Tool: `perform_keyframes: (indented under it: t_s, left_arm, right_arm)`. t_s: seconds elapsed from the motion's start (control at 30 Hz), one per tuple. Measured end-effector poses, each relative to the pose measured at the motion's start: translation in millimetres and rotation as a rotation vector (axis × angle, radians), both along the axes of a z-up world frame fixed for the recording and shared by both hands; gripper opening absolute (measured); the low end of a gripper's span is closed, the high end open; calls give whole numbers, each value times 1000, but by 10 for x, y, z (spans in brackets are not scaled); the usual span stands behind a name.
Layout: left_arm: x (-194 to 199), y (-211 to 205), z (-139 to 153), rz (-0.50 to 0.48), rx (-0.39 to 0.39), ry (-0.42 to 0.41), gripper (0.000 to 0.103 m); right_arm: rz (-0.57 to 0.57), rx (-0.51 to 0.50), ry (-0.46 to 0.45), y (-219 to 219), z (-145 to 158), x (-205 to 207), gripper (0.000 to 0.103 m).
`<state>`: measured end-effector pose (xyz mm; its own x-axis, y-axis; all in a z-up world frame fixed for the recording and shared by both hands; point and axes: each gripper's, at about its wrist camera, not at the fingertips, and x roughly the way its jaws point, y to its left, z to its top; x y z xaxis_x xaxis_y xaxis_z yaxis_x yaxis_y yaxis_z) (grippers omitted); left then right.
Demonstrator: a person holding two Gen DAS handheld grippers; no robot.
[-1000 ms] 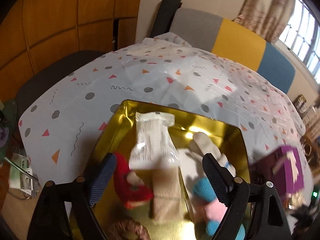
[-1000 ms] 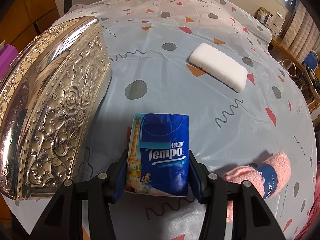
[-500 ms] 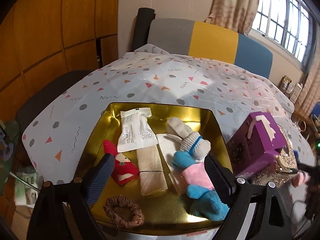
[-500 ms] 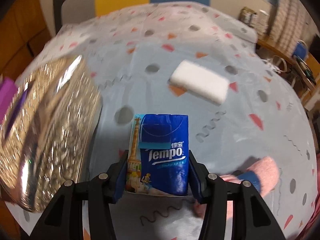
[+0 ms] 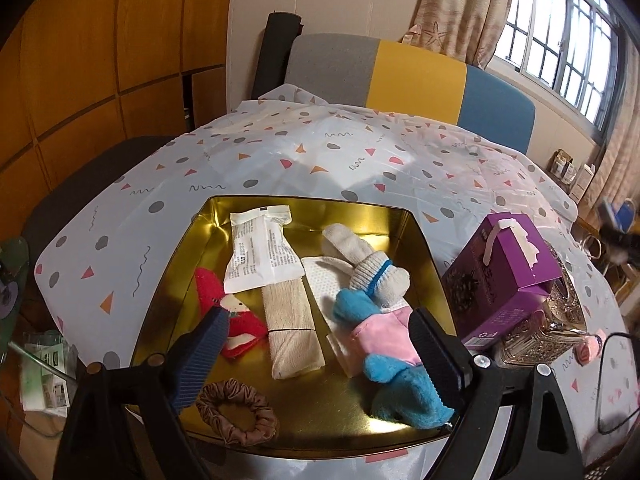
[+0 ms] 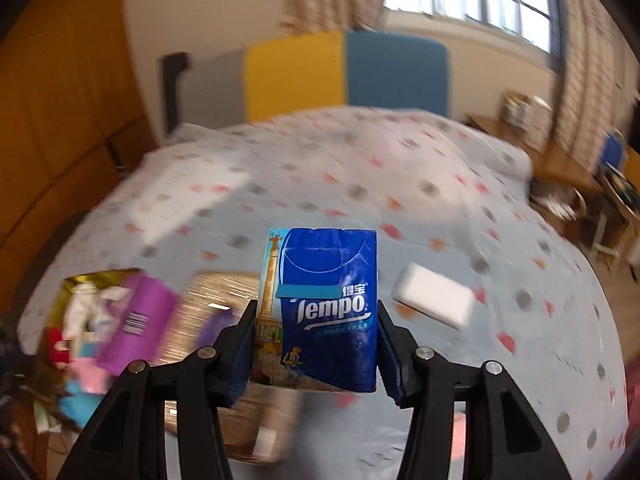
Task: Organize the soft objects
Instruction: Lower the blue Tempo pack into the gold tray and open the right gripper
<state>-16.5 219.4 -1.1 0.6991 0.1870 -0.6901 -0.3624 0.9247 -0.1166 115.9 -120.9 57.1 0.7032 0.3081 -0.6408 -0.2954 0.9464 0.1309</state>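
The right claw [image 6: 316,354] pinches a blue tissue pack [image 6: 326,308] between its pads, one pad on each long side, the pack upright and lifted clear of the tabletop [image 6: 400,208]. Beyond it, toward the tabletop's right side, a white sponge [image 6: 434,300] lies flat on the patterned cloth. The right view is blurred, so little else there is sharp.

The left claw [image 5: 316,354] stands spread wide with nothing between its pads, hanging over the near end of a gold tin [image 5: 304,204] that sits near the tabletop's near edge. Inside the tin lie soft things: a white sachet [image 5: 260,252] at the far end, its lower edge over a beige roll [image 5: 292,332]; a red plush [image 5: 232,320] along the left wall; a white cloth [image 5: 324,284] under a plush rabbit [image 5: 376,312] in blue and pink toward the right wall; and a brown scrunchie [image 5: 236,410] at the near left corner.

Just right of the tin, a purple box [image 5: 500,276] leans tilted on a silver embossed lid [image 5: 560,320]. A small pink item [image 5: 588,346] lies beside the lid, too small to identify.
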Motion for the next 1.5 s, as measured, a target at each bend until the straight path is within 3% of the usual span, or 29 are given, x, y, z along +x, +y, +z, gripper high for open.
perform_keyframes:
  t_s: [0.13,0.33,0.57,0.73,1.07,1.13,1.5]
  left_arm:
    - [-36,54,-26,11,-2,4,92]
    - [-113,170,-48,38,-4,1,92]
    - [-255,477,-59,129,-20,-8,92]
    - [-423,781,-58,221,-31,-19,92]
    - [-538,939,-108,265,-36,-7,92]
    - [-532,932,-120,262,-29,-3,92]
    - [-512,769,-25,219,8,-15,92]
  right_arm:
    - [150,30,-52,459,276,-146,53]
    - [350,26,-82,1172,334,-474,53]
    - [553,8,-27,1906,113,-846,53]
    - [690,-64,49,2400,-265,-1081,53]
    - [761,-116,214,3046,-1052,-1138,54]
    - [747,-119,214,3062,-1129,-1147,60]
    - [693,-38,189,2824,-966,-1127,60]
